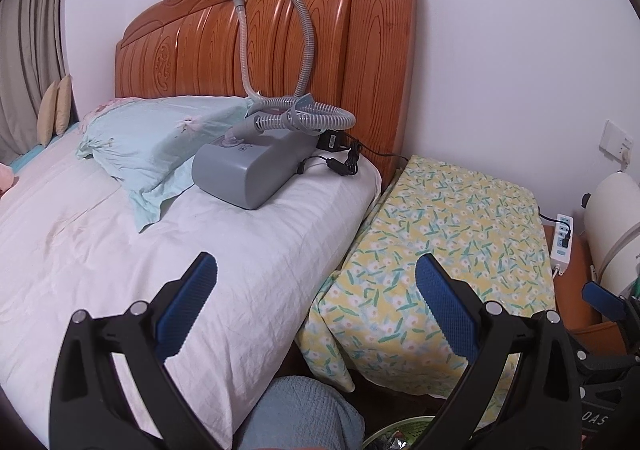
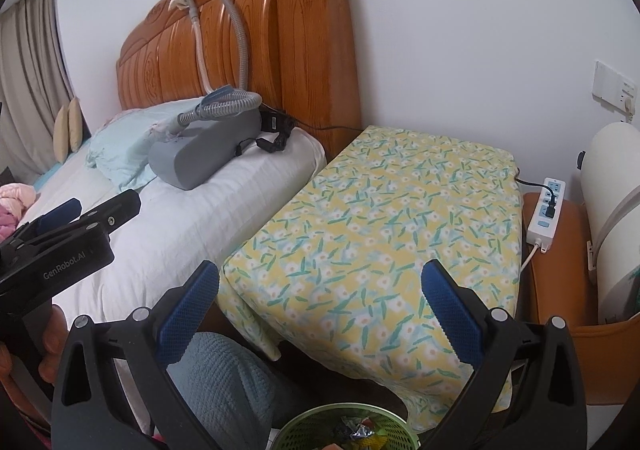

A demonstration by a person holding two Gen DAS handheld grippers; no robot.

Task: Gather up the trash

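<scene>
In the left wrist view, the left tool (image 1: 316, 290) hangs with its blue pads spread wide apart, holding nothing, above the edge of the bed (image 1: 168, 250) and the floral cloth (image 1: 452, 250) beside it. A grey machine (image 1: 252, 166) with a ribbed hose (image 1: 300, 42) sits on the bed near a pale pillow (image 1: 156, 142), in front of the headboard (image 1: 280, 50). A sliver of the green basket (image 1: 396, 436) shows at the bottom edge. The other tool's blue tip pokes in at far right.

In the right wrist view, the right tool (image 2: 320, 292) is likewise spread open and empty over the floral cloth (image 2: 380, 234). Directly below it sits the basket (image 2: 320, 428), holding what look like crumpled foil wrappers (image 2: 360, 430), though they are partly cut off. A power strip (image 2: 548, 210) lies to the right. The left tool (image 2: 76, 214) appears at left beside the bed (image 2: 180, 218); its jaw state cannot be judged here.
</scene>
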